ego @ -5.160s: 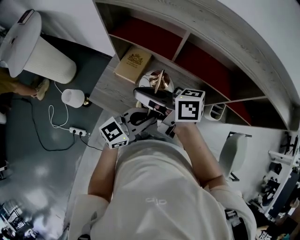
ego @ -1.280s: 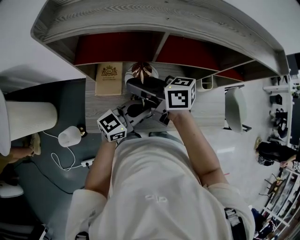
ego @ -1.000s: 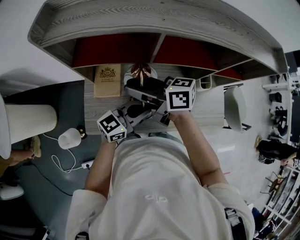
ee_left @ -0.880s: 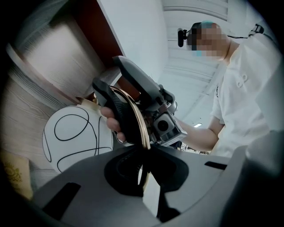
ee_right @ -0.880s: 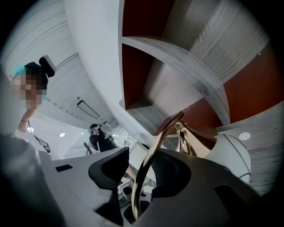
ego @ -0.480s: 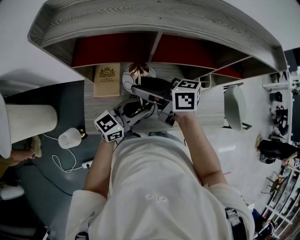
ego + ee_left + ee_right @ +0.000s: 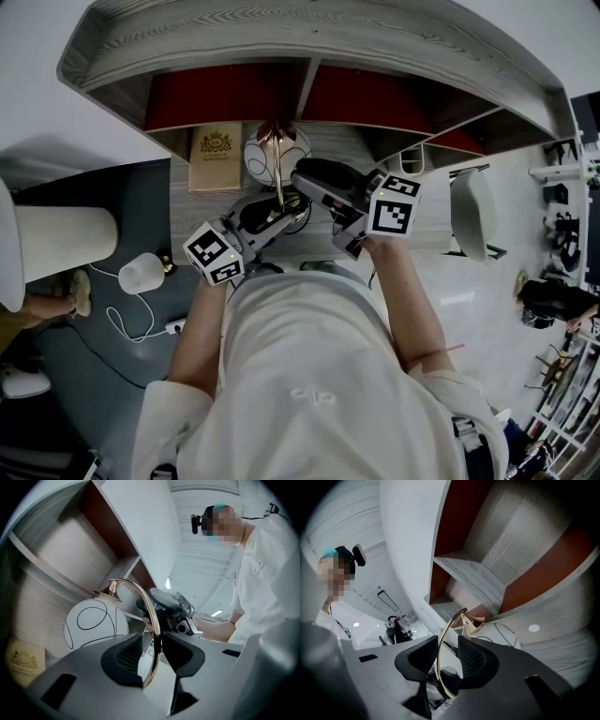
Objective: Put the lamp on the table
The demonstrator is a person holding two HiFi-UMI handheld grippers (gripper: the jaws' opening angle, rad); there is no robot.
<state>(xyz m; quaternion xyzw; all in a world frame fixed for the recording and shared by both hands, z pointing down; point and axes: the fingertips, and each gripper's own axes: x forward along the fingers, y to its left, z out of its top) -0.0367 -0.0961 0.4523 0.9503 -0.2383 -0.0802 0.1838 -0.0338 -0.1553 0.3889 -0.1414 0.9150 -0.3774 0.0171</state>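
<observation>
The lamp has a white globe (image 7: 272, 155) with black lines and a thin gold arched stem (image 7: 278, 187). It stands on the grey wood desk (image 7: 187, 202) under the shelf. My left gripper (image 7: 258, 217) is below the globe. In the left gripper view the gold stem (image 7: 151, 620) runs between its opening jaws (image 7: 152, 651), and the pads stand off it. My right gripper (image 7: 317, 178) is at the globe's right. In the right gripper view the stem (image 7: 445, 634) passes between its closing jaws (image 7: 447, 656), with a gap still showing.
A tan box with a crest (image 7: 216, 159) lies left of the lamp. The shelf unit with red back panels (image 7: 225, 94) overhangs the desk. On the floor to the left are a small white lamp (image 7: 141, 272), a cable and a white cylinder (image 7: 56, 244). A chair (image 7: 473, 211) is on the right.
My right gripper has shifted right, off the globe, which now shows in full. My left gripper has drawn back and down to the left, and its jaws have come apart round the stem.
</observation>
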